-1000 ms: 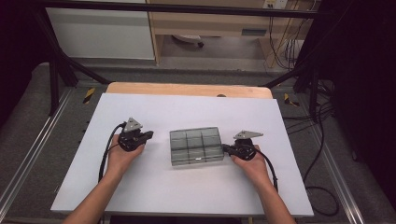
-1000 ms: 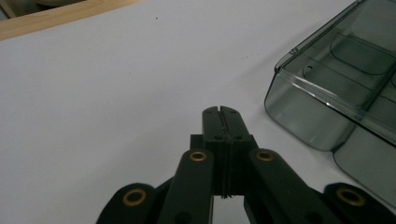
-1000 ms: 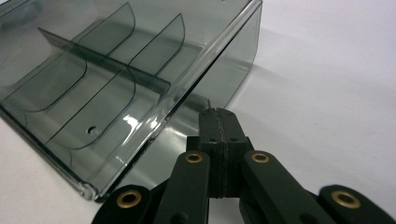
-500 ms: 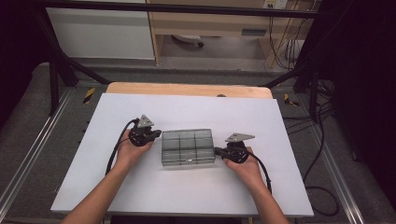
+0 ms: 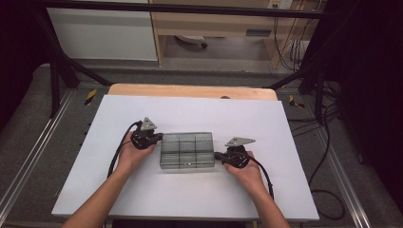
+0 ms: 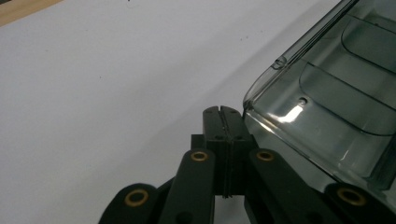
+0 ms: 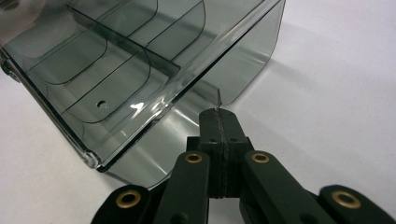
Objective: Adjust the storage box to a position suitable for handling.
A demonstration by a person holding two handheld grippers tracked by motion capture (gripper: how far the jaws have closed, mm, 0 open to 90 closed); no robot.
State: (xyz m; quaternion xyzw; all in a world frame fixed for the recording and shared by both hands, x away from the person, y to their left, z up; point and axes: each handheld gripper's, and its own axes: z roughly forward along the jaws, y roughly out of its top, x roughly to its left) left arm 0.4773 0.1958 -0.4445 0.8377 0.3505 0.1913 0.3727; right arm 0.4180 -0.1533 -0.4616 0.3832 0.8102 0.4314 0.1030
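As seen from the high view, a smoky clear box (image 5: 186, 150) with a divider grid lies near the middle of the white board (image 5: 190, 114), slightly toward its near edge. Left gripper (image 5: 151, 139) meets the box's left end near its far corner; right gripper (image 5: 221, 156) meets the right end near its near corner. Each is held in a hand; cables trail back toward the person.

Left gripper view: jaws pressed together, nothing between them. Tip of the left gripper (image 6: 223, 111) sits just beside the box (image 6: 327, 107) at a rounded corner; contact likely, but I cannot tell for sure.

Right gripper view: jaws pressed together on what looks like a thin clear tab standing up from the tip of the right gripper (image 7: 218, 114), at the box (image 7: 140, 70) wall. Whether the tab is truly pinched is not certain.

Judgement: both grippers are placed at opposite ends, so the approach looks done. Box rests flat on the board, lid closed as far as visible. Opening, lifting or turning it is left.
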